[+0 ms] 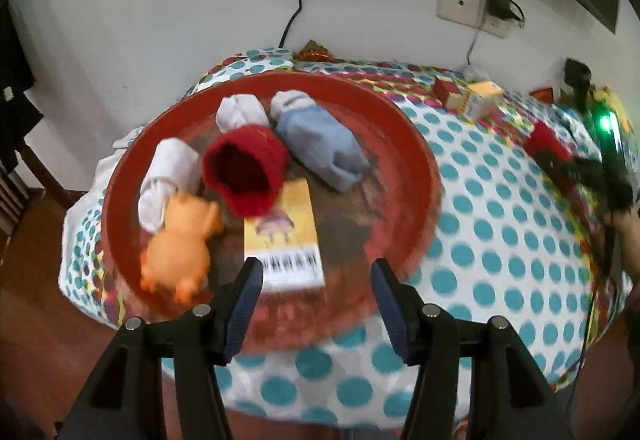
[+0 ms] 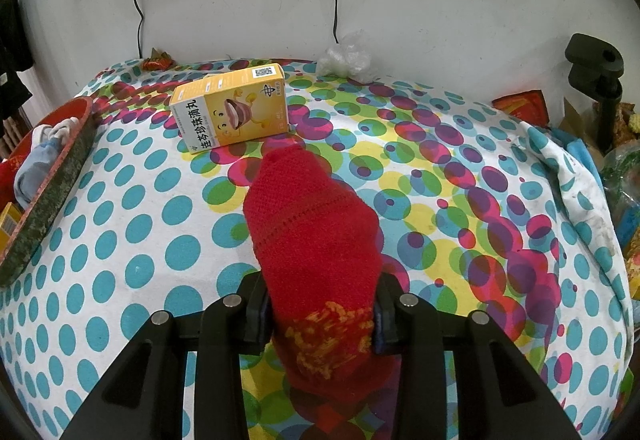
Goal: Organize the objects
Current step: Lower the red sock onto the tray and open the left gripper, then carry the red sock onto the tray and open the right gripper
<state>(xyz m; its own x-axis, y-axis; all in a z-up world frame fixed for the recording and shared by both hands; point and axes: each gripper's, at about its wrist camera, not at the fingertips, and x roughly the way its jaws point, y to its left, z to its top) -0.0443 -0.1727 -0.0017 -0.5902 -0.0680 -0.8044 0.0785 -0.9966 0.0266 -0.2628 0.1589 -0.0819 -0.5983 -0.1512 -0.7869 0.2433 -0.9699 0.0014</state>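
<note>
Jaws of the right gripper (image 2: pixel 320 314) pinch the red sock (image 2: pixel 314 240), which points straight ahead, while the left gripper (image 1: pixel 316 300) hangs open and empty before the red tray (image 1: pixel 416 176).

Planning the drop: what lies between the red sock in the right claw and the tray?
Only bare dotted cloth between sock and tray, per the right wrist view.

White wall (image 2: pixel 208 20), wooden floor (image 1: pixel 36 280)

Both wrist views look steeply down, sharing the dotted tablecloth (image 1: pixel 500 224).
</note>
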